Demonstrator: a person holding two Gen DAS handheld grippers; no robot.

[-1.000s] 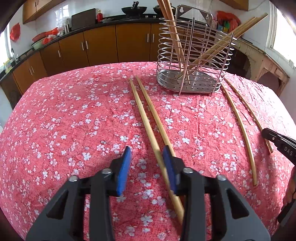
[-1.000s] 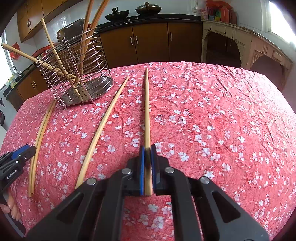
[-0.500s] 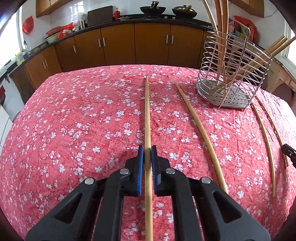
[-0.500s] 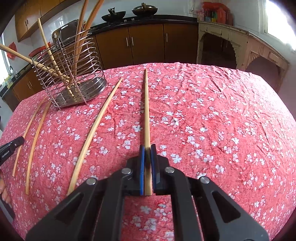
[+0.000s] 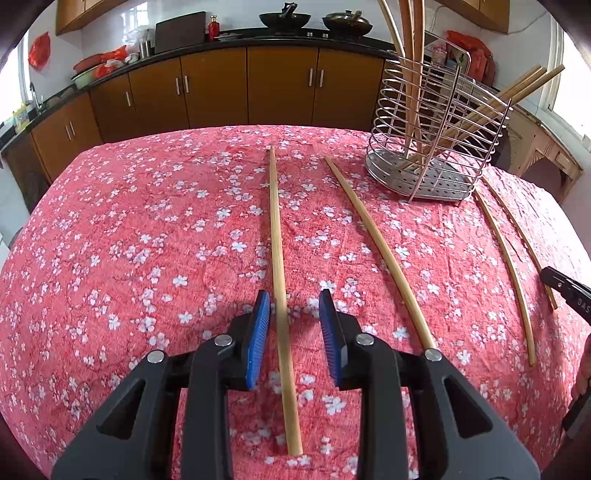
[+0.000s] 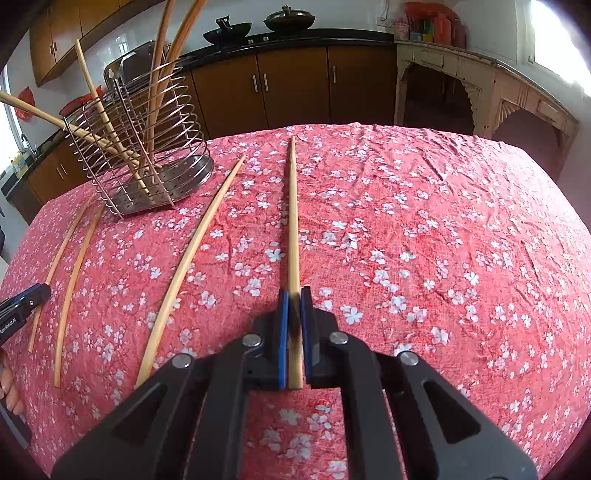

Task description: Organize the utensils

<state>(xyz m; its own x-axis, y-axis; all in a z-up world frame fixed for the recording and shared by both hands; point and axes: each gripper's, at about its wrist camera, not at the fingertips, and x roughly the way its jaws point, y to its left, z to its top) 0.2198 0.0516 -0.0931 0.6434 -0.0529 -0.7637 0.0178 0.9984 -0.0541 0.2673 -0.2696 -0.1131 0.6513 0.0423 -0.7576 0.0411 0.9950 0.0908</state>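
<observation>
We see left gripper [image 5: 295,325] jaws just opened, chopstick [image 5: 277,236] lying loose between, long axis pointing away toward cabinets; right gripper [image 6: 294,332] clamps second chopstick [image 6: 293,221], same heading.

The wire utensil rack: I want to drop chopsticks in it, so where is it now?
In the left wrist view the wire utensil rack stands far right on the floral tablecloth; loose chopsticks lie either side.

Red floral tablecloth [image 5: 147,240]; brown cabinets [image 5: 280,85] behind, two dark woks [image 5: 284,18], perhaps, on the counter.
</observation>
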